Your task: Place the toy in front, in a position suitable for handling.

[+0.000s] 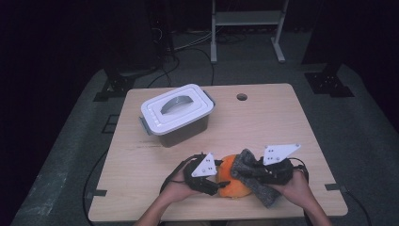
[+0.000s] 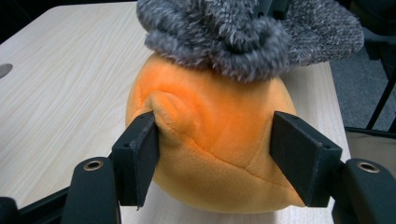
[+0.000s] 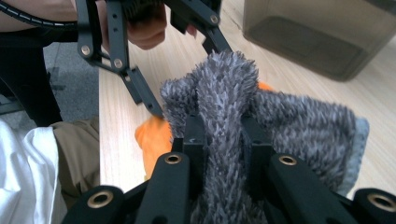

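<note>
Your left gripper (image 1: 221,181) sits at the near edge of the table (image 1: 282,117), its jaws set on either flank of the orange plush ball (image 2: 210,140); in the left gripper view one pad presses a fold into the plush while the other lies against the opposite side, so you are gripping the ball, which rests on the tabletop just in front of you; your right gripper (image 3: 222,135) has its jaws pressed together on a bunch of the grey fuzzy cloth (image 3: 280,126); the pinched fold rises between the pads in the right gripper view, and the rest of the cloth drapes over the top of the ball and down toward your right hand (image 1: 296,186); cloth and ball are touching, the cloth uppermost; in the high view the two grippers flank the ball, left and right, close together; the storage box (image 1: 176,115) stands farther back on the table, toward the left, well apart from the ball; its white lid (image 1: 174,108) with grey handle is on, with a grey latch showing at each end; its walls are dark and translucent, and whether anything lies inside you cannot tell from these views.
</note>
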